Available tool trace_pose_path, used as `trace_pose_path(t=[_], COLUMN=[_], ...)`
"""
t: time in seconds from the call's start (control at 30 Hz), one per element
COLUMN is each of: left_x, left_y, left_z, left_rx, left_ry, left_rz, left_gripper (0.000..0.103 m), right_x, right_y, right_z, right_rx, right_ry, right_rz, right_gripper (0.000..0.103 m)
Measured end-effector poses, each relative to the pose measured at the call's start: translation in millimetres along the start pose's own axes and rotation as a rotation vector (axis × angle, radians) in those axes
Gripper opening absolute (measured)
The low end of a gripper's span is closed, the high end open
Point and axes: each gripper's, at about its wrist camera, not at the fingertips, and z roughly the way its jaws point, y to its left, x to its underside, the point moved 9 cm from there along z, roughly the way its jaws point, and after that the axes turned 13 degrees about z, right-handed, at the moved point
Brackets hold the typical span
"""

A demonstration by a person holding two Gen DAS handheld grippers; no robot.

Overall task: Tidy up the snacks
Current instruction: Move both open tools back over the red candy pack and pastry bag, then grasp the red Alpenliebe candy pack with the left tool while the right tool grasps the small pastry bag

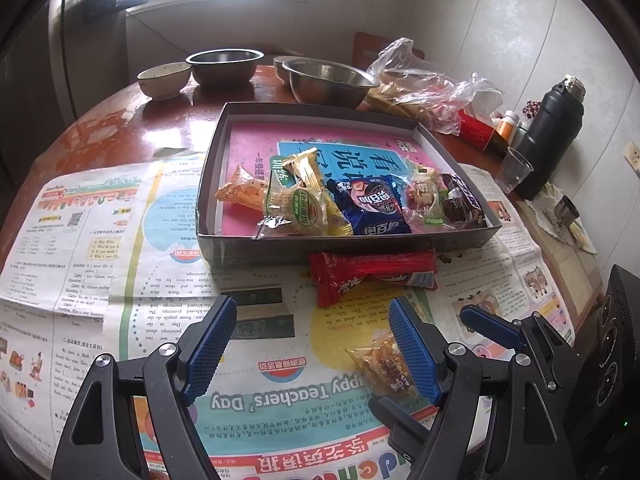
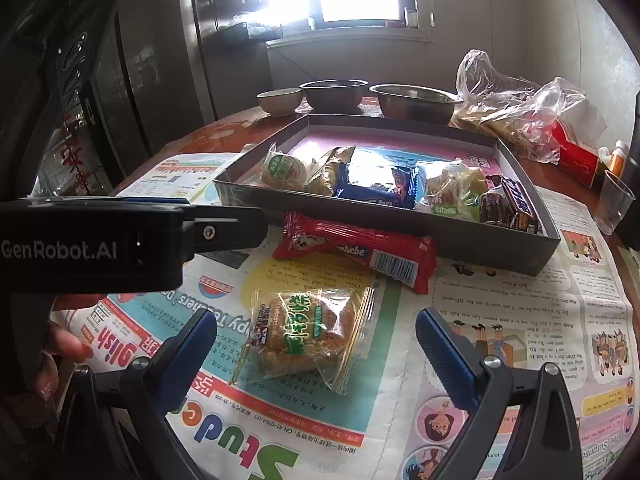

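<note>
Left tool (image 1: 308, 316) held wide open above the newspaper (image 1: 80, 264), gripping nothing. Right tool (image 2: 316, 332) also spread wide, empty, with a clear-wrapped cake (image 2: 304, 332) lying on the paper between its fingers, not touched. Same cake (image 1: 384, 360) seen just beside the left tool's right finger (image 1: 412, 348). Red bar (image 1: 372, 272) laid flat on the paper, touching the near wall of the box (image 1: 248, 248). Inside the box, from left to right: orange pack (image 1: 240, 192), green-label cake (image 1: 296, 208), blue pack (image 1: 372, 204), green-and-red sweet (image 1: 424, 200), dark bar (image 1: 464, 204), all crowded along the near side. Behind the box on the desk (image 1: 168, 116): small bowl (image 1: 164, 78), two steel bowls (image 1: 224, 66), plastic bag (image 1: 424, 84). Far right: clear cup (image 1: 514, 170), black flask (image 1: 548, 136).
</note>
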Motion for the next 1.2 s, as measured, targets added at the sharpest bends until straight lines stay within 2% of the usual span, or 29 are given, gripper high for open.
trace_pose_path(t=[0.23, 0.37, 0.57, 0.8, 1.0, 1.2], left_x=[1, 0, -3, -4, -6, -12], left_y=[-1, -5, -15, -22, -18, -20], left_z=[7, 12, 26, 41, 53, 59], left_rx=[0.013, 0.04, 0.076, 0.135, 0.205, 0.231], left_ry=[0.012, 0.02, 0.034, 0.047, 0.042, 0.027], left_rz=[-0.004, -0.011, -0.018, -0.04, -0.106, -0.136], left_gripper=[0.08, 0.08, 0.08, 0.08, 0.08, 0.082], right_x=[3, 7, 9, 9, 6, 2], right_y=[4, -1, -15, -29, -53, -77], right_z=[6, 11, 10, 5, -4, -9], right_rx=[0.017, 0.022, 0.019, 0.035, 0.074, 0.103], right_ry=[0.006, 0.02, 0.026, 0.013, -0.01, -0.025], right_rz=[-0.043, -0.038, -0.012, -0.006, 0.025, 0.074], right_gripper=[0.085, 0.066, 0.056, 0.054, 0.054, 0.054])
